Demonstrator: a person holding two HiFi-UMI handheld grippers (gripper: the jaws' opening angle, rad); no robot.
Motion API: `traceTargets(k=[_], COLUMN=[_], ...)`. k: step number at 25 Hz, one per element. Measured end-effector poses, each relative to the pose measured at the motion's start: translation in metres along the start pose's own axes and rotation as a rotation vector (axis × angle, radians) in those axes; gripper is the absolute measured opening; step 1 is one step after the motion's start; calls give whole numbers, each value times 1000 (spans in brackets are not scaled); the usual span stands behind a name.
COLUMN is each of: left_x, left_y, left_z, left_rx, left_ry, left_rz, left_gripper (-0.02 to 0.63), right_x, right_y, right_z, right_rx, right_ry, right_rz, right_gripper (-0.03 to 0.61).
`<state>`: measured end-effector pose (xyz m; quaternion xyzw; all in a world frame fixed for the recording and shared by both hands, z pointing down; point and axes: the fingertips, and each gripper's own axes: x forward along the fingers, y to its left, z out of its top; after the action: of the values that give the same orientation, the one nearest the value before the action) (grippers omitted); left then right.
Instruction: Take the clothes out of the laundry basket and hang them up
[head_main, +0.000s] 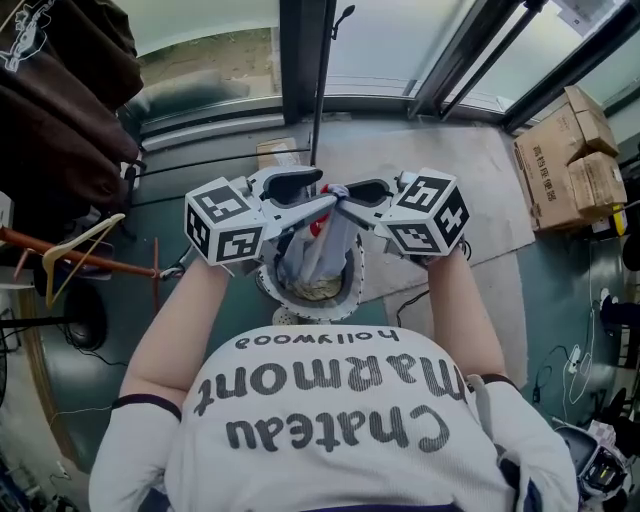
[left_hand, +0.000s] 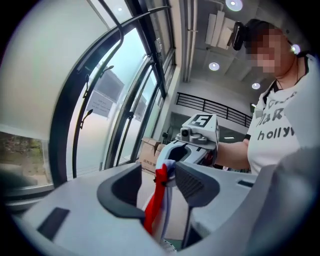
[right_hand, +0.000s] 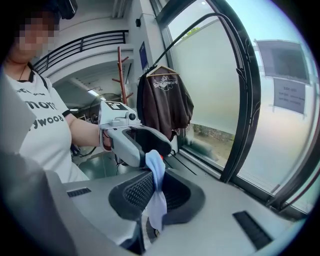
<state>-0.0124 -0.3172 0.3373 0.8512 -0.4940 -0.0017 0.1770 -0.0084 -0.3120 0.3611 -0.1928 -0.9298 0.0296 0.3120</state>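
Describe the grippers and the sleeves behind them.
The left gripper and right gripper are light grey plastic with dark ribbed fingers. Each carries a white cube printed with black square markers. The person wears a white short-sleeved shirt with dark lettering; its sleeves end in dark-trimmed cuffs.

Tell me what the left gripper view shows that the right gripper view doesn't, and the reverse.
Left gripper view only: cardboard boxes by the window, and the left gripper's fingers standing apart with the garment hanging between them. Right gripper view only: a brown jacket hanging up, and the right gripper's fingers pinching the garment's pale blue cloth. Both: the garment, the person's white shirt, the window.
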Motion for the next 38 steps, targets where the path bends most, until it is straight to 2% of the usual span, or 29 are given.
traceTargets(k=[1, 4, 7, 9, 11, 15, 18, 22, 26, 33, 34, 36, 38], left_x=[-3, -14, -22, -18, -8, 15, 29, 39, 40, 59, 61, 62, 55], left_y=[3, 11, 14, 11, 7, 6, 8, 0, -5, -17, -20, -22, -21], left_z=[1, 3, -19, -41, -61, -86, -89, -83, -76, -74, -74, -72, -72], left_rx=[-14, -34, -35, -50, -64, -75, -115, -156, -196, -231, -232, -231, -229], left_ry=[-13, -36, 21, 70, 110, 147, 118, 89, 61, 28, 18, -11, -30], left_rz=[7, 24, 31, 26, 28, 73, 106, 42, -8, 15, 19, 42, 79], left_gripper=[220, 224, 216, 173, 166, 166, 166, 166, 166, 169, 153, 46, 29], right_x=[-3, -15, -31, -46, -62, -81, -86, -98, -113, -128, -129, -133, -136], right_y=[-2, -6, -7, -6, -6, 3, 19, 32, 36, 54, 57, 57, 54], right_z=[-1, 3, 18, 31, 44, 60, 64, 60, 52, 42, 40, 36, 29], right_rx=[3, 21, 40, 41, 37, 14, -33, -84, -81, -110, -117, -118, -105], right_ry=[-2, -43, -130, -193, -248, -296, -298, -287, -313, -339, -338, -342, -354], right_rz=[-4, -5, 3, 5, 2, 6, 42, 70, 75, 144, 156, 165, 164], right_gripper=[54, 52, 52, 51, 51, 51, 51, 51, 51, 51, 51, 51, 51])
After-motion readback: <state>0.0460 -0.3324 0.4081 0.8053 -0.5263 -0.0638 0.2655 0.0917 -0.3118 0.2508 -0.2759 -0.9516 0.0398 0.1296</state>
